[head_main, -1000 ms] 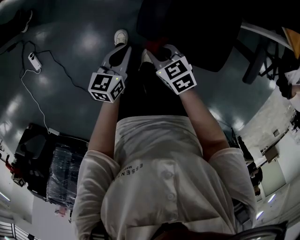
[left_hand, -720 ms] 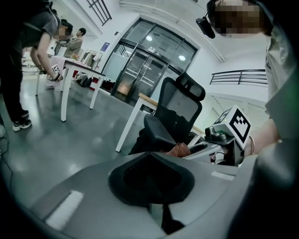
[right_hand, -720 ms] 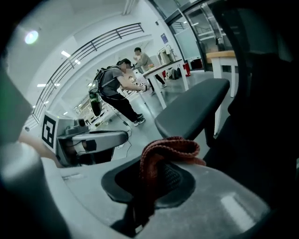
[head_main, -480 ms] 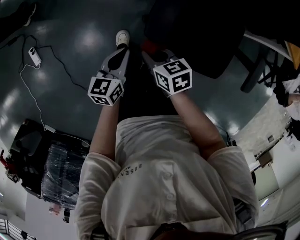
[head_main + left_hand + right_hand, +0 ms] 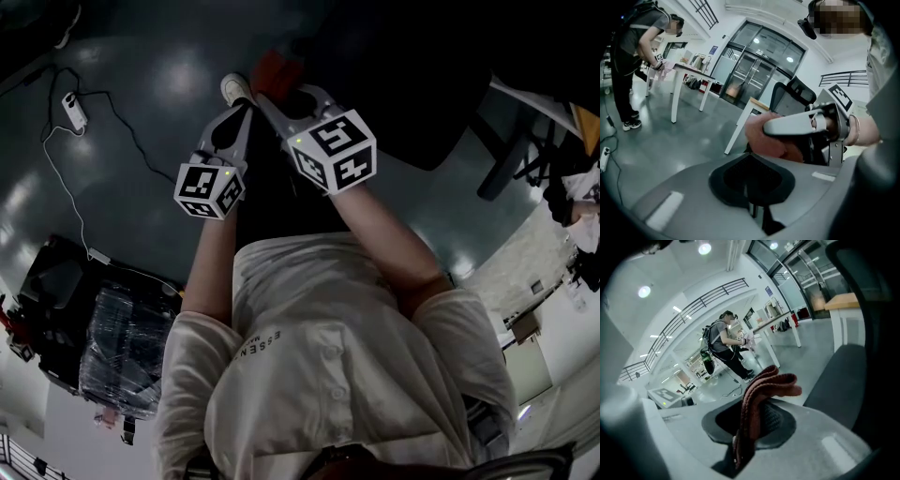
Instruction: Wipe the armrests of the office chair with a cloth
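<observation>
A reddish cloth (image 5: 271,71) hangs bunched from my right gripper (image 5: 274,92), which is shut on it just left of the black office chair (image 5: 394,66). The right gripper view has the cloth (image 5: 761,397) pinched between the jaws of the right gripper (image 5: 750,425) and folded over above them, with the chair's dark surface (image 5: 841,376) to the right. My left gripper (image 5: 230,120) stays beside it, shut with nothing in it. From the left gripper (image 5: 752,173), the right gripper (image 5: 797,126) and the cloth (image 5: 771,140) show close ahead. No armrest is clearly visible.
A cable and a white adapter (image 5: 71,109) lie on the shiny floor at left. A black wrapped case (image 5: 117,342) sits lower left. White tables (image 5: 689,70) stand further off, and another person (image 5: 640,51) bends over one. My own white shoe (image 5: 234,86) is beneath the grippers.
My right gripper has swung left and further out with the cloth, away from the chair's edge. The left gripper has hardly moved.
</observation>
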`<state>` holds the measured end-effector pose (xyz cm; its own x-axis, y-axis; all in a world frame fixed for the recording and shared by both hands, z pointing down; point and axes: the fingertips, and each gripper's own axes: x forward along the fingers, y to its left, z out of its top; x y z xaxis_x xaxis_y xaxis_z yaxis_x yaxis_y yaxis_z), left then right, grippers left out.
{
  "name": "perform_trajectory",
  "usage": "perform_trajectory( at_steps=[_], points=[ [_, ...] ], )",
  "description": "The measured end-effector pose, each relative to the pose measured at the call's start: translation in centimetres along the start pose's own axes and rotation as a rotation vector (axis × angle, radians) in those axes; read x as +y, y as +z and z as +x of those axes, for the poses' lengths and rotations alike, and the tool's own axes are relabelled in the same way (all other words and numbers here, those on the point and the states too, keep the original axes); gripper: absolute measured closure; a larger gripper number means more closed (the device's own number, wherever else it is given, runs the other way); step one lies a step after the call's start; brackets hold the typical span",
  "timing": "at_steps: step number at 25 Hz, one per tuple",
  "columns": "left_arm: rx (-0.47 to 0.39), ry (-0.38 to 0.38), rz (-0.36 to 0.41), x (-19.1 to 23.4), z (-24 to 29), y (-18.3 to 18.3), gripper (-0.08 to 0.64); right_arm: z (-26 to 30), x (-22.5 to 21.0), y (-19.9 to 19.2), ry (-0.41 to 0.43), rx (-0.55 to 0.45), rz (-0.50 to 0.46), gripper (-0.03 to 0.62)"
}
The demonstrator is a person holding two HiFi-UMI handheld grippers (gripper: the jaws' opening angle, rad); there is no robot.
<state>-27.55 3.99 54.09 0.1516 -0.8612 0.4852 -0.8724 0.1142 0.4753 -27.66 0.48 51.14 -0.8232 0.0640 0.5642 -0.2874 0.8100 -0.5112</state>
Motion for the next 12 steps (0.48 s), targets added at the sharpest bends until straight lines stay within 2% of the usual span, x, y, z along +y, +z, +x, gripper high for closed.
perform_trajectory(
  at_steps=[2,3,6,9,12],
  points=[
    [0.003,-0.009,0.003,0.1,0.4,0.6,0.543,-1.7,-1.3,3.5,-0.044,-0.096,-0.067,0.547],
    [0.002,-0.016,0.007,0.0,0.8,1.0,0.543,-2.9,-2.6,5.4,-0.093,-0.146,-0.114,0.547],
    [-0.002,-0.051,0.020,-0.4,2.2,2.4,0.543,-7.6,-9.5,9.8,-0.329,-0.238,-0.228,0.546],
    [0.007,-0.095,0.037,-1.1,3.9,3.6,0.543,-11.5,-17.4,11.7,-0.546,-0.217,-0.234,0.546],
    [0.046,-0.142,0.052,-1.3,5.2,4.4,0.543,-12.8,-22.6,11.9,-0.628,-0.153,-0.193,0.546]
  ],
)
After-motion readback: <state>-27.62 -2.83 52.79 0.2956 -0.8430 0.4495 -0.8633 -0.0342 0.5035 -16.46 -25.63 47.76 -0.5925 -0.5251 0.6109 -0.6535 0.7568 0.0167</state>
